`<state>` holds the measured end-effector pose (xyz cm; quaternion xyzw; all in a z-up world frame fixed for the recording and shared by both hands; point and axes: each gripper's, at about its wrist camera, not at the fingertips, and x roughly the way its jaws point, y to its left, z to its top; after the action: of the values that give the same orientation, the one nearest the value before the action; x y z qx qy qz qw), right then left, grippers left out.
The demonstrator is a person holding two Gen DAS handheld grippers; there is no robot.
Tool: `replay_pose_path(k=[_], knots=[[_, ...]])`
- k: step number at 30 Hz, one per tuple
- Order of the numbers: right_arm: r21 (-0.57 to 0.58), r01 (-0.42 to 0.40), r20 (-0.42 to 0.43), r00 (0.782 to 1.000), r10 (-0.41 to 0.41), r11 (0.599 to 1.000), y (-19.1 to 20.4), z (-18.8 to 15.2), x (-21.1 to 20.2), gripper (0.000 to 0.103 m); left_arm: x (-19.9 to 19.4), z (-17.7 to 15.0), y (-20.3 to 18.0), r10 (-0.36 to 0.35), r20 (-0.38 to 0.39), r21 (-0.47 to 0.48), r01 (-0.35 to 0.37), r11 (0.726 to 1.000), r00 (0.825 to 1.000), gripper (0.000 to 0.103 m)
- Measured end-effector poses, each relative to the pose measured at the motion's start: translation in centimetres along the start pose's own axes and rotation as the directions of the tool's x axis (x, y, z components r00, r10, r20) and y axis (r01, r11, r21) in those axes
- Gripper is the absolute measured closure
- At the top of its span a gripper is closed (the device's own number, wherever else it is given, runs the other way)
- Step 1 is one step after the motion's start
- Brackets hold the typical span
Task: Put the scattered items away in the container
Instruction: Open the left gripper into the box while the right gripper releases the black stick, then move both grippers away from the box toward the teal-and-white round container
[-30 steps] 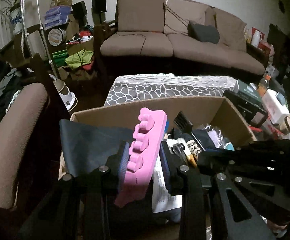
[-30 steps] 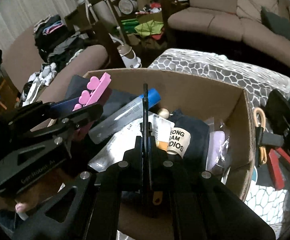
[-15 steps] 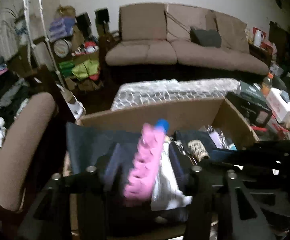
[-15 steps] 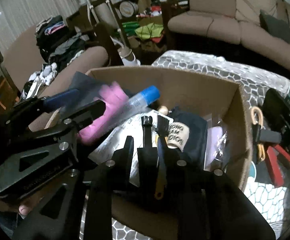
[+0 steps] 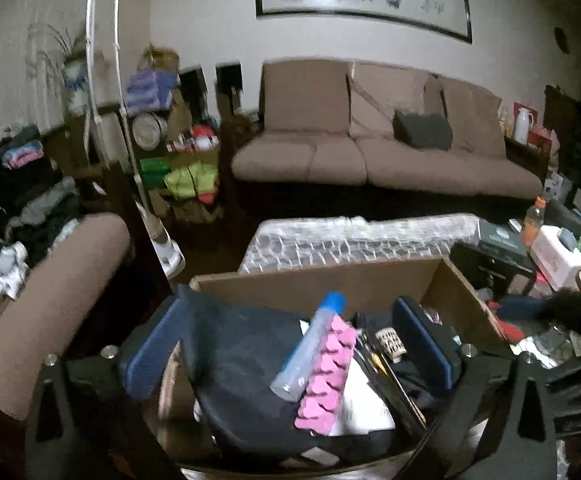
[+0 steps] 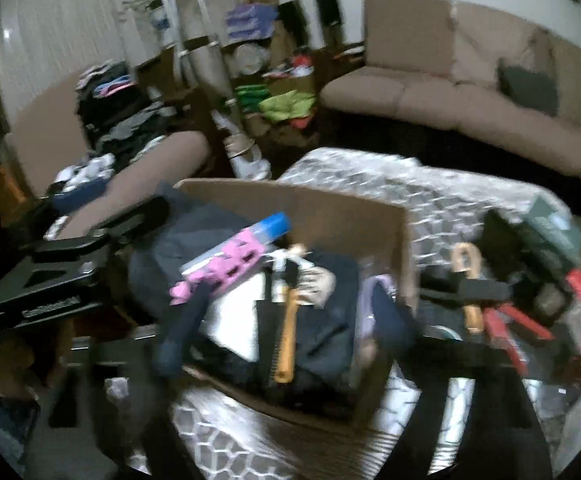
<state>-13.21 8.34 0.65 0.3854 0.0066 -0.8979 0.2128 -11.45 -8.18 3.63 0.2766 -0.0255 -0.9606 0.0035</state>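
Observation:
A cardboard box stands on a patterned table. Inside lie a pink toe separator, a clear tube with a blue cap, dark cloth, white paper and a comb with an orange handle. My left gripper is open and empty above the box, blue pads spread wide. My right gripper is open and empty over the box, the comb lying between its fingers.
A brown sofa stands behind the table. A brown chair is at the left. Red-handled cutters, a black box, a white jug and an orange bottle crowd the table to the right of the box.
My left gripper opened and dropped the pink toe separator into the box. My right gripper opened and released the comb into the box. Both grippers pulled back and up.

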Motion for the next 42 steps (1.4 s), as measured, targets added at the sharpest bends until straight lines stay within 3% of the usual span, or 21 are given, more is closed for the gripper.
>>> replay_pose_path(k=[7,9,12,19,23,27,30,32,34,36,39,41,42], knots=[[0.04,0.033,0.035,0.999,-0.034,0.999,-2.6,-0.9,-3.9,0.008,-1.2,0.1,-0.5,-0.085,-0.022,-0.013,0.085,0.996,0.996,0.0],[0.038,0.072,0.043,0.996,-0.074,0.997,-3.8,-1.8,-5.4,0.001,-1.5,0.0,-0.6,-0.098,-0.027,-0.023,0.097,0.995,0.995,0.0],[0.041,0.128,0.058,0.99,-0.13,0.991,-5.7,-3.4,-7.7,0.0,-2.1,-0.3,-1.1,-0.112,-0.023,-0.023,0.111,0.994,0.993,0.0],[0.132,0.183,0.039,0.981,-0.189,0.974,-11.7,-8.3,-11.8,0.0,-3.9,-1.5,-4.7,-0.176,-0.01,0.035,0.177,0.984,0.984,0.0],[0.157,0.202,0.017,0.978,-0.207,0.967,-13.9,-9.3,-12.6,0.0,-3.7,-2.4,-6.9,-0.196,-0.024,0.058,0.197,0.979,0.98,0.0],[0.162,0.256,-0.004,0.966,-0.259,0.953,-15.8,-10.1,-13.6,0.0,-3.9,-3.8,-8.9,-0.261,-0.023,0.033,0.261,0.965,0.965,0.0],[0.13,0.296,0.009,0.954,-0.3,0.946,-17.2,-11.2,-15.1,0.0,-4.4,-4.9,-11.8,-0.311,0.003,0.075,0.31,0.948,0.951,0.0],[0.132,0.259,0.026,0.964,-0.265,0.957,-18.3,-11.6,-15.5,0.004,-4.8,-5.8,-14.0,-0.344,0.023,0.114,0.34,0.934,0.939,0.0],[0.146,0.186,0.029,0.981,-0.192,0.972,-19.6,-11.7,-15.4,0.025,-5.1,-6.5,-16.2,-0.378,0.036,0.146,0.37,0.918,0.925,0.001],[0.165,0.15,-0.02,0.989,-0.149,0.975,-20.7,-11.5,-14.3,0.042,-4.6,-6.9,-18.0,-0.402,0.013,0.144,0.396,0.907,0.915,0.015],[0.115,0.157,-0.062,0.987,-0.151,0.981,-20.9,-11.9,-13.2,0.047,-3.4,-7.6,-20.6,-0.439,-0.034,0.141,0.439,0.887,0.898,0.031],[0.068,0.177,-0.09,0.981,-0.171,0.982,-20.8,-12.3,-12.6,0.047,-1.9,-8.3,-22.5,-0.462,-0.066,0.15,0.466,0.872,0.885,0.032],[0.05,0.189,-0.1,0.978,-0.184,0.981,-20.9,-12.5,-12.5,0.047,-0.9,-8.7,-23.4,-0.442,-0.076,0.166,0.449,0.878,0.894,0.032]])
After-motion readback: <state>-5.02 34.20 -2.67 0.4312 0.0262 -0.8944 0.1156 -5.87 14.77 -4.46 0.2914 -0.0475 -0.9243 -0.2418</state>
